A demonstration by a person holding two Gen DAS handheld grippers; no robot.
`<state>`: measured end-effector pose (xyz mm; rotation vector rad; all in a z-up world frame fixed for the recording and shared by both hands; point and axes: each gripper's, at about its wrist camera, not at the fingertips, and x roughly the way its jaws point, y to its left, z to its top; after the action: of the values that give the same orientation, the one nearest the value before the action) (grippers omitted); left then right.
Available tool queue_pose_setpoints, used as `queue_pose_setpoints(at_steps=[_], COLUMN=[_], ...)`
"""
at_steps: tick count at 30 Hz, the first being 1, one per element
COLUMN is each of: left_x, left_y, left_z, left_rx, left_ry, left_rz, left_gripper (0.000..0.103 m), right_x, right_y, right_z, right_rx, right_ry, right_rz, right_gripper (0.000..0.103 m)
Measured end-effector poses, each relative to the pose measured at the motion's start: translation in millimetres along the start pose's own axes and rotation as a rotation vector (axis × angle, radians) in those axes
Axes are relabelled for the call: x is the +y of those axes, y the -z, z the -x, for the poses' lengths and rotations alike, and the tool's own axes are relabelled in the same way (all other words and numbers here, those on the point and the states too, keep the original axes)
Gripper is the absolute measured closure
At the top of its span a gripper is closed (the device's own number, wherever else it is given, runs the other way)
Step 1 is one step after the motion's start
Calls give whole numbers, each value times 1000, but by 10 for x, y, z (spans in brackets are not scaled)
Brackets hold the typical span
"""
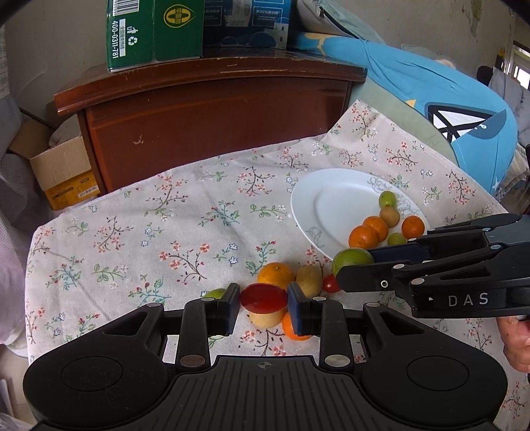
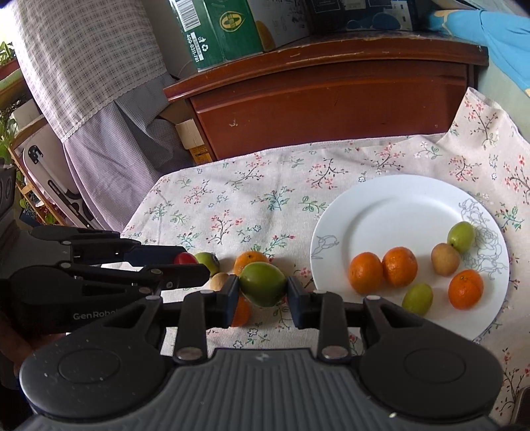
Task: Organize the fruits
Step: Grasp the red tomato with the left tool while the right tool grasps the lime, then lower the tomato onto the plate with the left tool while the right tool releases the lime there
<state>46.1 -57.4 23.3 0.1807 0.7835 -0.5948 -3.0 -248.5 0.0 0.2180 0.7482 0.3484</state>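
My left gripper is shut on a red cherry tomato, held a little above the flowered cloth. My right gripper is shut on a green fruit just left of the white plate. In the left wrist view the same green fruit shows at the right gripper's tips. The plate holds three oranges, two small green fruits and a brown one. On the cloth below the grippers lie an orange, a brown fruit, a small red tomato and other fruit partly hidden.
A dark wooden cabinet stands behind the table with a green carton on top. An open cardboard box sits on the floor at the left. Blue bedding lies at the right. A hand grips the right tool.
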Motion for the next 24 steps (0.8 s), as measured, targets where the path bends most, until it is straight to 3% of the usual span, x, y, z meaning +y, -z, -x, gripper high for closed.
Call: queue_pose_setpoints(at_steps=[16,24], left_x=[-209,-283], left_y=[-305,-440], left_z=[-53,-230], left_rx=[-64,-72], left_ry=[60,77], left_rz=[52,81], left_gripper=[75,75], right_x=[-380,-584], right_y=[-281,-323], right_z=[357,413], right_rx=[-137,-156], right_ry=[100,175], right_rz=[-116,-172], right_gripper=[72,72])
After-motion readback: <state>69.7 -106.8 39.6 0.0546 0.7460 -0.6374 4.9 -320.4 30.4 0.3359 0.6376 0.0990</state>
